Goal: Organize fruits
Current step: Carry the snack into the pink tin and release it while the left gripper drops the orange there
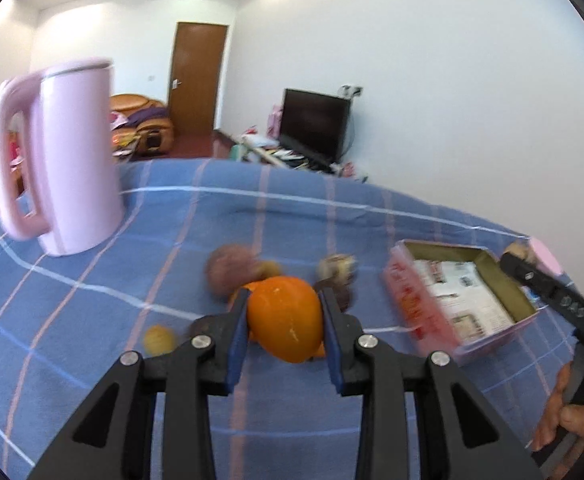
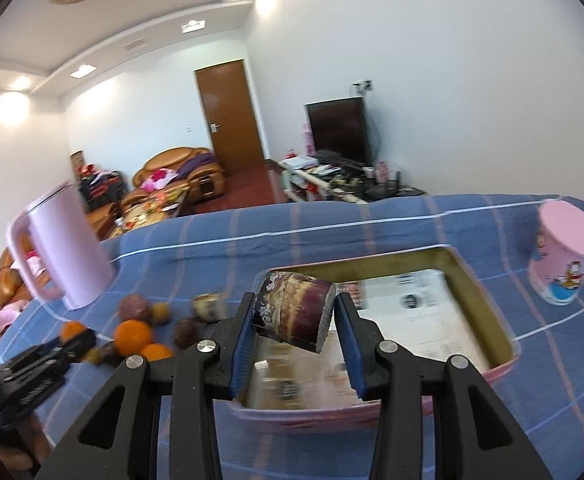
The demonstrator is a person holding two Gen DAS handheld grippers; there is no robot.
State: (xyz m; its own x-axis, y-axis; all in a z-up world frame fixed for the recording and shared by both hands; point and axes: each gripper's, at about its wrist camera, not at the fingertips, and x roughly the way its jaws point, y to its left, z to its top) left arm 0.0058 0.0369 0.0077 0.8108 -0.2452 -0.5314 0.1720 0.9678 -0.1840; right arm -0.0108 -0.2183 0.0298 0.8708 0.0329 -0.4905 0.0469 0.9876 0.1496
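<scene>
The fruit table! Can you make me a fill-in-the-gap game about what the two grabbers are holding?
1. The left gripper is shut on an ______ fruit.
2. The right gripper holds a dark purple cut chunk above the open pink ______.
3. The tall pitcher standing on the blue checked cloth is coloured ______.
4. A pink cup stands to the ______ of the tin in the right wrist view.

Missing words: orange; tin; pink; right

Three oranges (image 2: 133, 336), one jug (image 2: 69, 248), one cup (image 2: 568, 256), one box (image 2: 488, 292).
</scene>
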